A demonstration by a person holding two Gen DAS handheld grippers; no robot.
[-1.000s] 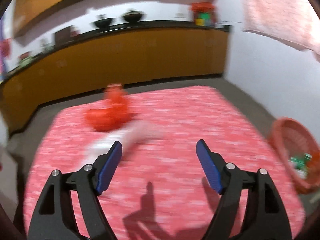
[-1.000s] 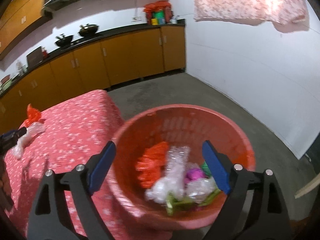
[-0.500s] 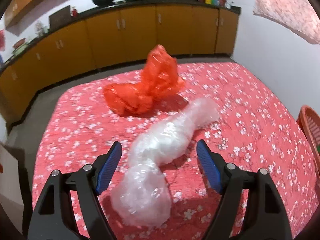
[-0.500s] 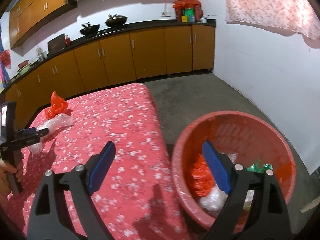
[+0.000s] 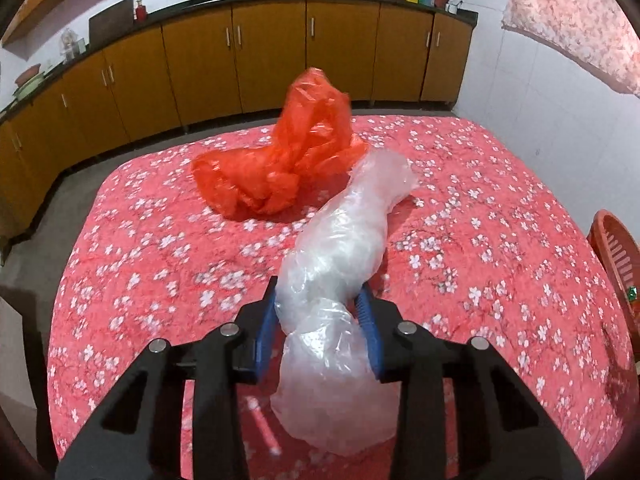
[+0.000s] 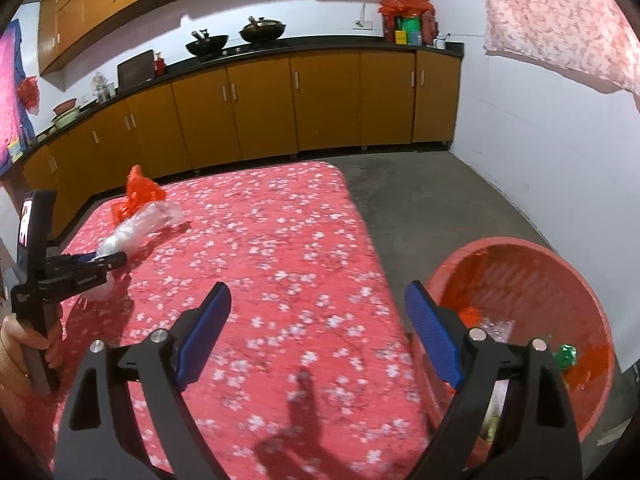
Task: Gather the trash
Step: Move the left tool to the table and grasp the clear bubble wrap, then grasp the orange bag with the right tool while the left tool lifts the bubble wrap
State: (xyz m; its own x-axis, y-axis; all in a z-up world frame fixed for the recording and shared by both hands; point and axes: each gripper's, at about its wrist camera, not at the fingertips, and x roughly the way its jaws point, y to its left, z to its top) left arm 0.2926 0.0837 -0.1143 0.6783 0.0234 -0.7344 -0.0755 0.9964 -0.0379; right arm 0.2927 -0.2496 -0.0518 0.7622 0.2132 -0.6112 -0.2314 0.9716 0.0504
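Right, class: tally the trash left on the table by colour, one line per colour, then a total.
Clear bag: 1
Red bag: 1
Total: 2

Crumpled clear plastic roll [image 5: 340, 256] lying lengthwise, orange bag [image 5: 288, 164] bunched behind, perhaps touching

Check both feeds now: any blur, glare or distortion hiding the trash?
Left wrist: sharp, with glossy highlights on the clear crumpled plastic wrap and the fisheye bowing the cabinets. Right wrist: motion smear across the pink floral tablecloth near the camera, gripper shadow on it; the red plastic basket is readable.
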